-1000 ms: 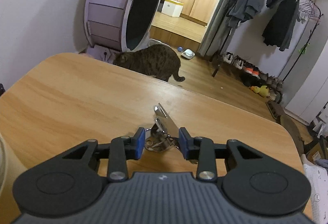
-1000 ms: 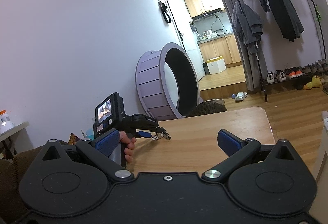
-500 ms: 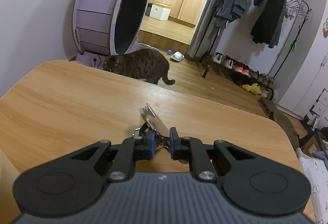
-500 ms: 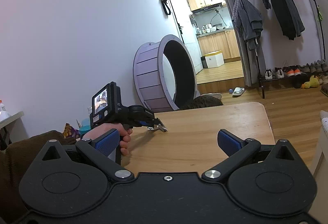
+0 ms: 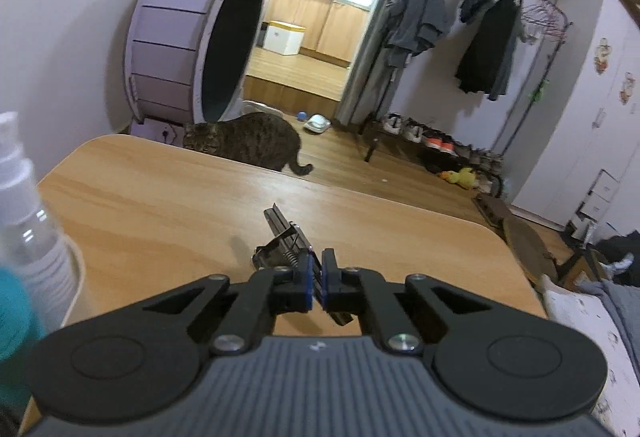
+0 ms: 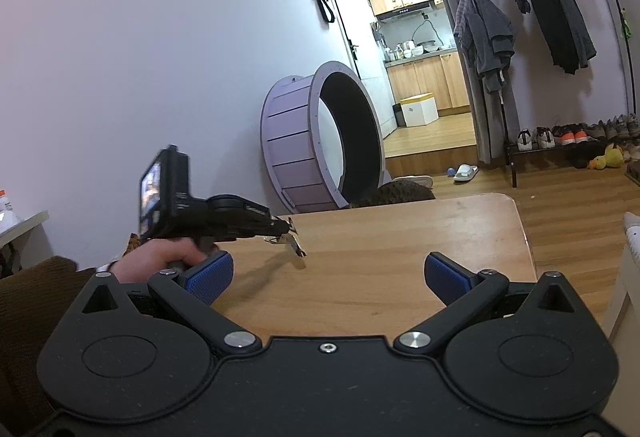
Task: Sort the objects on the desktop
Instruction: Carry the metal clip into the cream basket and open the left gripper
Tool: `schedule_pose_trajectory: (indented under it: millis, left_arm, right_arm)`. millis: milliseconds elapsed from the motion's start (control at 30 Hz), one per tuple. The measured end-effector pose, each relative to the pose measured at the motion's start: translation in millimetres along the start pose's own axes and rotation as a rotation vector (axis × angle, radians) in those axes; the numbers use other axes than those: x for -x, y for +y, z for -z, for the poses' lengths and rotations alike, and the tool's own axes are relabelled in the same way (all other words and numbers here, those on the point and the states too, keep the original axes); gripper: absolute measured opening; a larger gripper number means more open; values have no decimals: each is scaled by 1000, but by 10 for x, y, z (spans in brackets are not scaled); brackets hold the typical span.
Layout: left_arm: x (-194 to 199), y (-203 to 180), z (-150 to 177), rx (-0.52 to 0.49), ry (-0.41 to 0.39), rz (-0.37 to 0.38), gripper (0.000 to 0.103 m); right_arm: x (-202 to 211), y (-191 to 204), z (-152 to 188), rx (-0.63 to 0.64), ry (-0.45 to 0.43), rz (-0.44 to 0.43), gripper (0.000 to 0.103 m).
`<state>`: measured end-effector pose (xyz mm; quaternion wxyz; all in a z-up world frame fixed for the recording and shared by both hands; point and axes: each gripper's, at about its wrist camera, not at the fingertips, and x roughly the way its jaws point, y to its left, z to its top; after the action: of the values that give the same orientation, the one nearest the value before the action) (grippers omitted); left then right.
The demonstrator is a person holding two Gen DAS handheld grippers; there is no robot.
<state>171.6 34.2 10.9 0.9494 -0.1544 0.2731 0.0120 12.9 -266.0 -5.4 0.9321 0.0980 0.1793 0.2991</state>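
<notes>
My left gripper (image 5: 316, 279) is shut on a small metal clip-like tool (image 5: 282, 241) with a spring, and holds it above the wooden table (image 5: 160, 205). In the right wrist view the left gripper (image 6: 286, 231) carries the metal tool (image 6: 294, 241) clear of the table (image 6: 400, 261), with its shadow below. My right gripper (image 6: 328, 277) is open and empty, hovering over the table's near side.
A clear spray bottle (image 5: 20, 197) standing in a paper cup (image 5: 74, 277) and a blurred teal object (image 5: 12, 309) are at the left. A tabby cat (image 5: 244, 143) stands on the floor behind the table's far edge, by a purple cat wheel (image 5: 196, 37).
My left gripper closed on the metal tool, lifted it off the table and moved back towards the left, bringing the bottle and cup into view. The right gripper stayed open and nearly still.
</notes>
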Motion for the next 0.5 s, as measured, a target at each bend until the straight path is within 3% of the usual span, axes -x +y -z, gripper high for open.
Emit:
schedule_pose_trajectory:
  millis: [500]
  left_arm:
    - [1118, 10, 248, -69, -75, 92, 3]
  right_arm:
    - [-107, 302, 103, 56, 119, -144, 103]
